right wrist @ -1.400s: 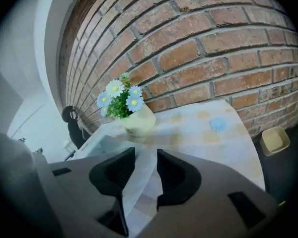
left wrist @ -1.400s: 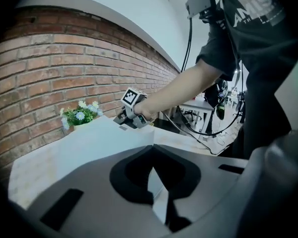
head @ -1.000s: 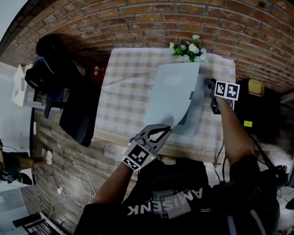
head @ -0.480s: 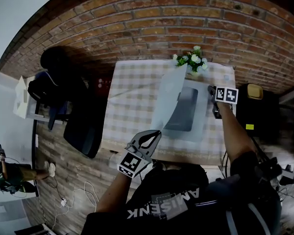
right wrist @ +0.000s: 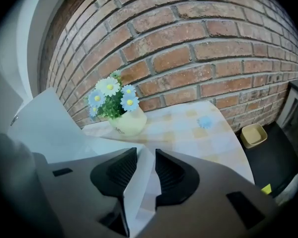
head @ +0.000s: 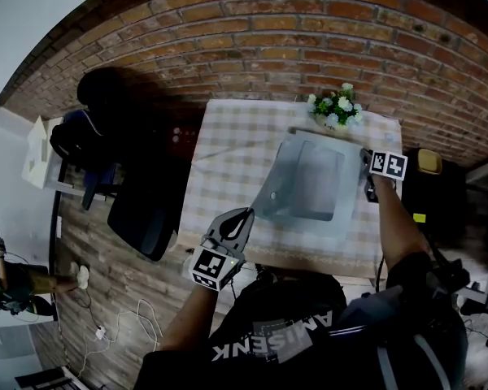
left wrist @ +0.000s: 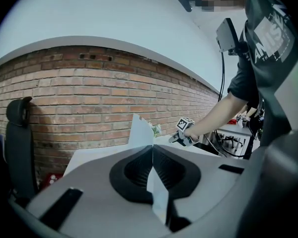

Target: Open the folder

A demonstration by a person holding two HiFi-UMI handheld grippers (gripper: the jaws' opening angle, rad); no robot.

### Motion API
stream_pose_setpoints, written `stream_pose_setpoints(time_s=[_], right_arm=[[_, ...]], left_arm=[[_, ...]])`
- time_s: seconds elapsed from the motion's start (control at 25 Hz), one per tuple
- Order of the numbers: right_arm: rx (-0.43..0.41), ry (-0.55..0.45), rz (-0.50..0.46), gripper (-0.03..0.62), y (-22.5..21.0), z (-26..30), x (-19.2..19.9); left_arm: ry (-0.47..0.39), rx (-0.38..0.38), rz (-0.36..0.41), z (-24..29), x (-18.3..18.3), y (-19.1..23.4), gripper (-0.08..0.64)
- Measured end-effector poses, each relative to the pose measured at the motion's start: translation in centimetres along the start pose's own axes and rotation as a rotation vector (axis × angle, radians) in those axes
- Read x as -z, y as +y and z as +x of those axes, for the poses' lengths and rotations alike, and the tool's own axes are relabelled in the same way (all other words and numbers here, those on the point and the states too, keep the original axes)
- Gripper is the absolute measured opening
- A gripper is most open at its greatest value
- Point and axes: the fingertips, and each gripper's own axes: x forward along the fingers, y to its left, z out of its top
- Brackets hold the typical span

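A pale grey folder (head: pixel 313 187) lies on the checked table (head: pixel 228 149), its cover (head: pixel 270 197) lifted and swung over to the left. My left gripper (head: pixel 246 214) is shut on the cover's near edge. In the left gripper view the thin sheet (left wrist: pixel 139 133) runs between the closed jaws of the left gripper (left wrist: pixel 153 155). My right gripper (head: pixel 364 169) sits at the folder's right edge. Its jaws are closing, and a white edge of the folder (right wrist: pixel 139 182) stands in the gap of the right gripper (right wrist: pixel 144 175) without being pinched.
A pot of white and blue flowers (head: pixel 335 108) (right wrist: pixel 120 115) stands at the table's far edge by the brick wall. A black chair (head: pixel 142 197) stands left of the table. Right of the table, a small yellow bin (head: pixel 427 161) (right wrist: pixel 253 134) sits on the floor.
The left gripper has drawn the cover towards the left, so the folder now stands open wider and shows its inside. The right gripper has stayed at the right edge.
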Motion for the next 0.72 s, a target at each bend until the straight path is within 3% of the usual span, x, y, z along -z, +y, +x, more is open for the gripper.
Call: stream_pose_setpoints(time_s=[0.24,0.48,0.72], right_arm=[[0.030,-0.014,0.037,0.140,0.2,-0.1,0.0],[0.079,-0.031,0.027,0.138,0.2,-0.1,0.0],[0.115,-0.046,0.033,0.132,0.3,-0.3,0.1]], left_arm=[[-0.004,-0.091,-0.010,-1.9,1.2,4.2,0.015],[0.023,-0.199,-0.089,-3.4,4.4,9.0,0.021],[0.072,-0.261,-0.118,-4.7,8.1,12.5,0.039]])
